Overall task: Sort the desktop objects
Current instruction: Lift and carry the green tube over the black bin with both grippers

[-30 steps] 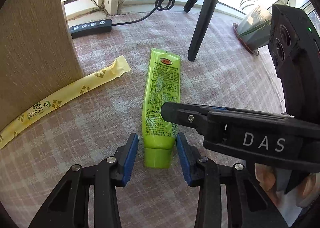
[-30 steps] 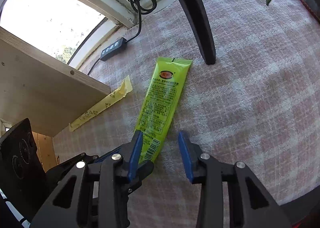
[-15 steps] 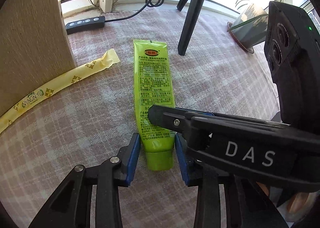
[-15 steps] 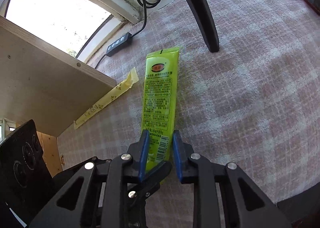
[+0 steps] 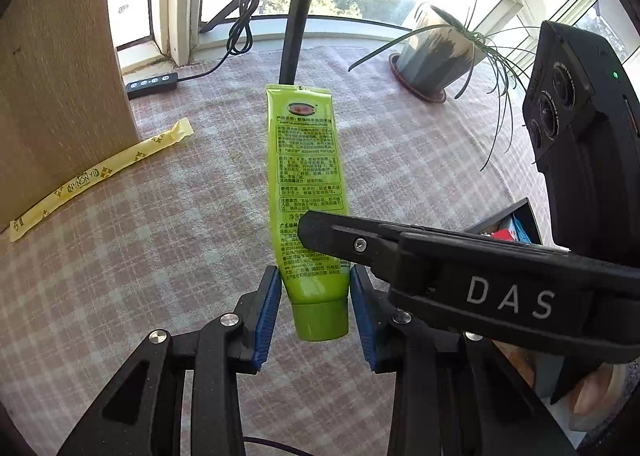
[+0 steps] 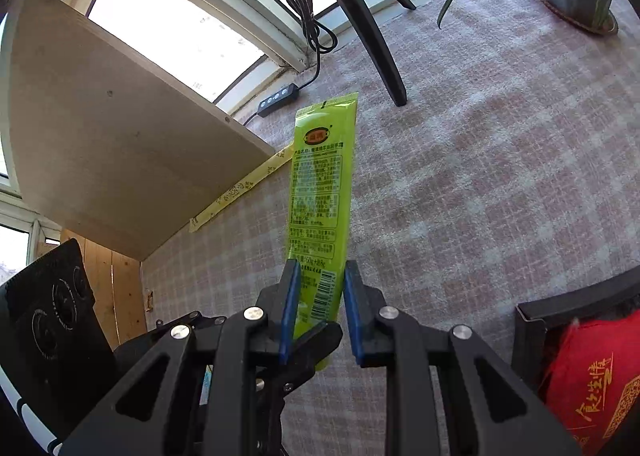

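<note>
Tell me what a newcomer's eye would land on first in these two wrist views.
The bright green tube stands out first: it sits at the centre of both views, lifted off the checked tablecloth, with the left gripper clamped at its cap end and the right gripper clamped just above that. Next comes the long yellow sachet lying on the cloth by the wooden board, then the potted plant near the window.

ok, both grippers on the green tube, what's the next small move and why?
Probably carry the green plastic tube toward the open black box at right. Left gripper clamps its cap end, right gripper its lower body, and it appears clear of the checked cloth.
</note>
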A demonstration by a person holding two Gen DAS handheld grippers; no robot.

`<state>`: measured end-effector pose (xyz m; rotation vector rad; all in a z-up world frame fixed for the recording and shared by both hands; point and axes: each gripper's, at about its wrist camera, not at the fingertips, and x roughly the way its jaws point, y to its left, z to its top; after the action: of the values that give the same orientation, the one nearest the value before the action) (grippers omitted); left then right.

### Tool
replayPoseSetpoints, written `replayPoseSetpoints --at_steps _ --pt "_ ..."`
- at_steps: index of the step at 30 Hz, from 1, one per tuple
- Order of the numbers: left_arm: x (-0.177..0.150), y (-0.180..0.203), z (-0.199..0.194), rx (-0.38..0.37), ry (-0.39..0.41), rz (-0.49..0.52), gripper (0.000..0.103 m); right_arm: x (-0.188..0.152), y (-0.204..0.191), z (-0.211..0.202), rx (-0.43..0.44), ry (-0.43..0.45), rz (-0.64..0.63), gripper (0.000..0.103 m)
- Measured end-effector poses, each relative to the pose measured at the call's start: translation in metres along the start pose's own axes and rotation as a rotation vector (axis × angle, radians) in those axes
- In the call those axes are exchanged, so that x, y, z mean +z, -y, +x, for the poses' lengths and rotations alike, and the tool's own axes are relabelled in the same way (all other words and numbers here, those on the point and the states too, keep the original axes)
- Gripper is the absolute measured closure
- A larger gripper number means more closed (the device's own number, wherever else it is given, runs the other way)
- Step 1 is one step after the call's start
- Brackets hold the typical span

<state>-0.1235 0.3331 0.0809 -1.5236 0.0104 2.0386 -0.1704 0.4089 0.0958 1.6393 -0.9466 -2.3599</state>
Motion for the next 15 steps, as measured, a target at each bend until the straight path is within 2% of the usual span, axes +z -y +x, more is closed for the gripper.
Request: replayPoseSetpoints --at_steps 8,15 --pt "-0.028 0.079 -0.023 -0.031 0.01 0.125 0.07 -0.046 0.023 -0.076 -0.026 0.103 0.023 0.081" --pt "-0.051 0.16 -0.022 -0.088 -0.014 0.249 0.069 -0.085 0.074 -0.143 -0.054 0.169 0.113 0.081"
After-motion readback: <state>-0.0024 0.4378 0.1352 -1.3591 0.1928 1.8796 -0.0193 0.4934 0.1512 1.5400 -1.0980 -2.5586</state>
